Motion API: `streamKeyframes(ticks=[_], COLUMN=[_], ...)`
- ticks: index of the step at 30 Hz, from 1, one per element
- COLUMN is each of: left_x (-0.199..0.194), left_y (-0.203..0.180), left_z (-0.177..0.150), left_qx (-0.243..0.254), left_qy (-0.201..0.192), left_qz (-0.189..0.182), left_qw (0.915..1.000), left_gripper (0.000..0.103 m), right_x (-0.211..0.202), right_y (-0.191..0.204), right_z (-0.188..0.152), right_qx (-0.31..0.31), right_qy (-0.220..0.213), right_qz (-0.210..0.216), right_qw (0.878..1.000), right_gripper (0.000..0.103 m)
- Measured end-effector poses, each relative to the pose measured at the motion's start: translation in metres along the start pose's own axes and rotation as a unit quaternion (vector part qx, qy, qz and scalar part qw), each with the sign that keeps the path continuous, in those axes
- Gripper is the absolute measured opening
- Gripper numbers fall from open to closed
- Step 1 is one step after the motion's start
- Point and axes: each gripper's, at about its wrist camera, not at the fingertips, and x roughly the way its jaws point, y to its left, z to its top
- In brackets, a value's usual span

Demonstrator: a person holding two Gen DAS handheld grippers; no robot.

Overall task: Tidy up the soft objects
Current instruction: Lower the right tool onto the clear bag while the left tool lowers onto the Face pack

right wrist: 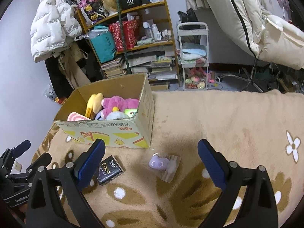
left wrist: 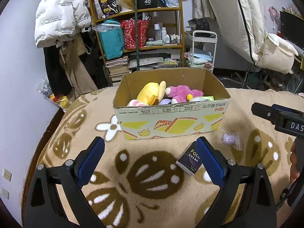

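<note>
An open cardboard box [left wrist: 171, 121] [right wrist: 106, 133] stands on the beige patterned blanket [left wrist: 133, 171]. In it lie a yellow plush [left wrist: 150, 93], a pink plush [left wrist: 180, 93] [right wrist: 119, 102] and other soft items. A dark tissue pack marked "Face" [left wrist: 188, 161] [right wrist: 109, 170] lies in front of the box. A small purple plush in a clear wrapper [left wrist: 229, 138] [right wrist: 161, 163] lies to its right. My left gripper [left wrist: 150, 152] is open and empty, its right finger just over the tissue pack. My right gripper [right wrist: 151, 157] is open and empty, above the purple plush.
A cluttered wooden shelf [left wrist: 138, 28] with bags and books stands behind the bed. A white jacket [left wrist: 60, 13] hangs at the left. A white cart [right wrist: 193, 57] stands beside the shelf. White bedding [right wrist: 266, 28] hangs at the right.
</note>
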Motion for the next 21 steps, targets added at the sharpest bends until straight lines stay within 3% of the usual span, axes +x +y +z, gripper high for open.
streamKeyframes(ticks=[8, 21], left_x=[0.016, 0.059], left_y=[-0.018, -0.045], left_z=[-0.002, -0.012], left_qx=[0.027, 0.049], left_qy=[-0.006, 0.038], left_qz=[-0.015, -0.032], left_qw=[0.9995, 0.9975], left_gripper=[0.096, 0.096], right_x=[0.020, 0.040], right_y=[-0.005, -0.022], right_z=[-0.002, -0.004], right_qx=[0.011, 0.054], right_qy=[0.027, 0.059], right_qz=[-0.004, -0.015], right_qw=[1.000, 0.997], right_gripper=[0.102, 0.102])
